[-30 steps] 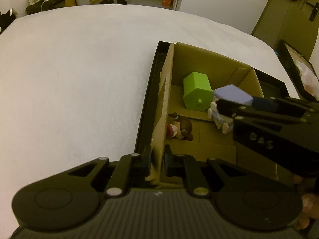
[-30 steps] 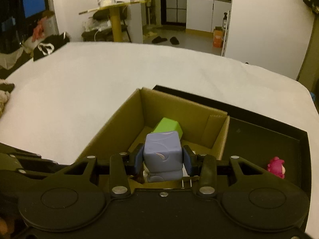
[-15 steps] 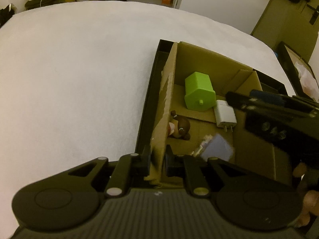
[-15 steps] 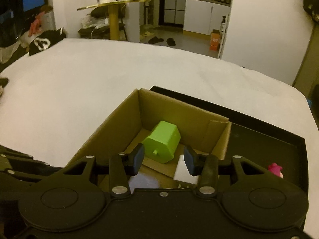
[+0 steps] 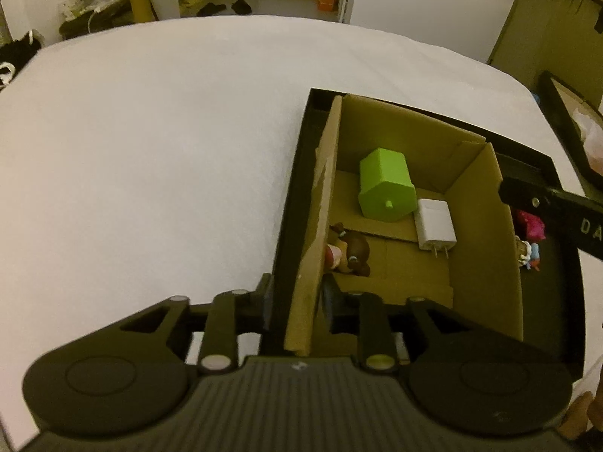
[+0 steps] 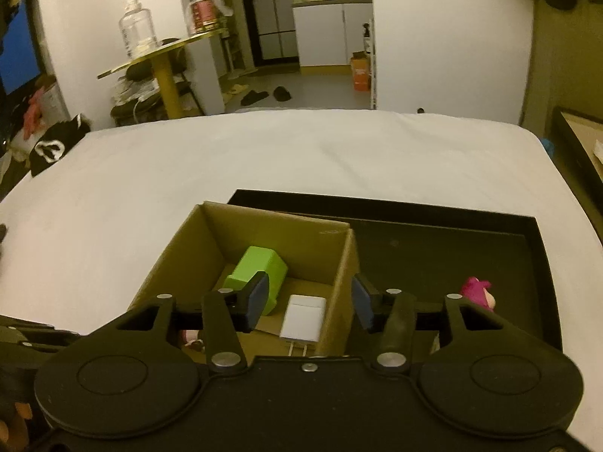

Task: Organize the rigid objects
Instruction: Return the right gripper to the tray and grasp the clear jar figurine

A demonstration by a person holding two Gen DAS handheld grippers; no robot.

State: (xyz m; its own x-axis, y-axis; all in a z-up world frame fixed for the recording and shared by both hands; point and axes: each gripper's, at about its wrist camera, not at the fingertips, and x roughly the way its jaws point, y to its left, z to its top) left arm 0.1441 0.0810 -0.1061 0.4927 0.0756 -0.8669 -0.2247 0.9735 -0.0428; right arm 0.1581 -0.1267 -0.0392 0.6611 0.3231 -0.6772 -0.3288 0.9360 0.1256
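Note:
A cardboard box [image 5: 486,226] [image 6: 264,226] stands in the left end of a black tray [image 5: 294,196] [image 6: 452,248]. Inside lie a green block [image 5: 384,188] [image 6: 258,269], a white charger [image 5: 435,224] [image 6: 305,318] and a brown bear figure [image 5: 348,252]. My left gripper [image 5: 296,301] straddles the box's left wall; its jaws are opening and the pads stand off the cardboard. My right gripper [image 6: 311,301] hovers over the box's right wall, jaws opening, nothing between them. A pink toy [image 5: 529,224] [image 6: 476,290] lies in the tray. The lavender cube figure is hidden.
The tray rests on a wide white cloth surface [image 5: 150,150]. A small coloured figure [image 5: 527,256] lies by the pink toy. Another dark tray [image 6: 576,143] sits off the right edge. A side table with a glass jar [image 6: 137,34] stands behind.
My right gripper let go of the lavender cube figure, which dropped into the box, then swung right and opened. My left gripper's jaws came off the box wall.

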